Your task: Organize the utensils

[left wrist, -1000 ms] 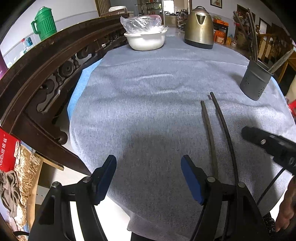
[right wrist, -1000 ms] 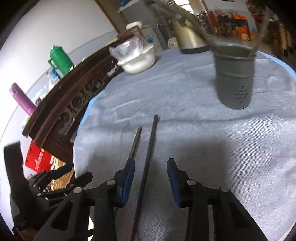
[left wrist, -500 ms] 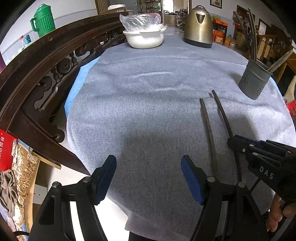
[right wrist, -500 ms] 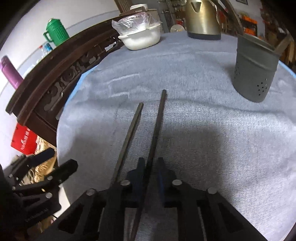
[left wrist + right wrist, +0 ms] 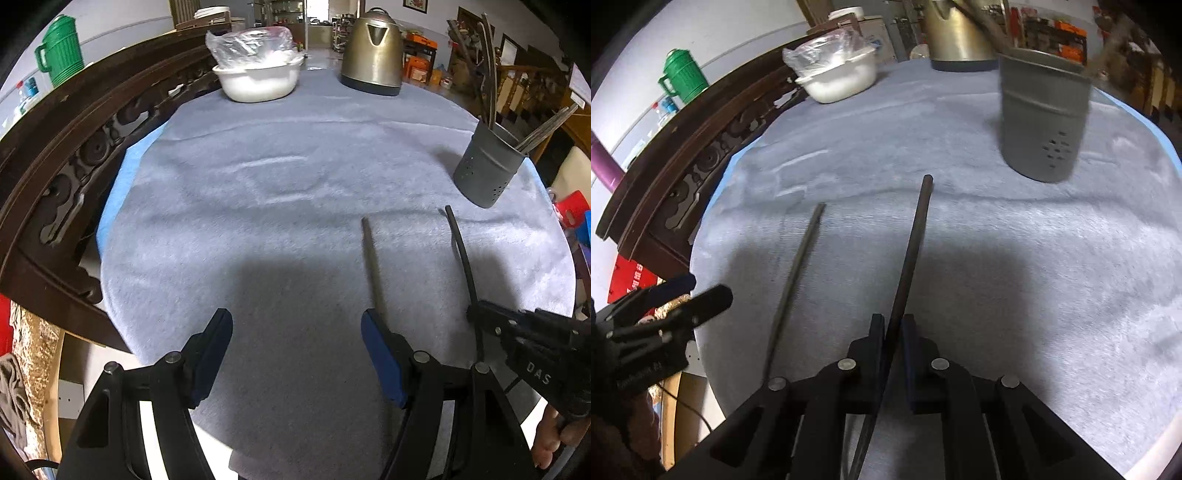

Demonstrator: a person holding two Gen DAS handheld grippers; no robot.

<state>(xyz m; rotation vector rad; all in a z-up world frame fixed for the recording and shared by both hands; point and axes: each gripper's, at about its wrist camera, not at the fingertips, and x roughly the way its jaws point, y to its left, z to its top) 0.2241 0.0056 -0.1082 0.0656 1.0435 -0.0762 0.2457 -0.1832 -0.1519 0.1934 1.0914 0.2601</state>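
Your right tongs (image 5: 891, 332) are clenched on one dark chopstick (image 5: 910, 251), which runs forward from between the blue pads with its far tip lifted toward the grey utensil holder (image 5: 1043, 122). The holder looks smeared in the right wrist view, so I cannot tell exactly how near the tip is to it. The second chopstick (image 5: 792, 284) lies flat on the grey cloth of the counter (image 5: 1052, 266), to the left of the held one and apart from it. Your left tongs (image 5: 297, 354) are released, pads wide apart over the near edge of the cloth, grasping nothing; the lying chopstick (image 5: 371, 258) reaches down to just beside their right pad. The holder (image 5: 487, 170) stands at the far right with several utensils already in it. A white bowl (image 5: 258, 79) and a metal kettle (image 5: 371, 62) sit at the back.
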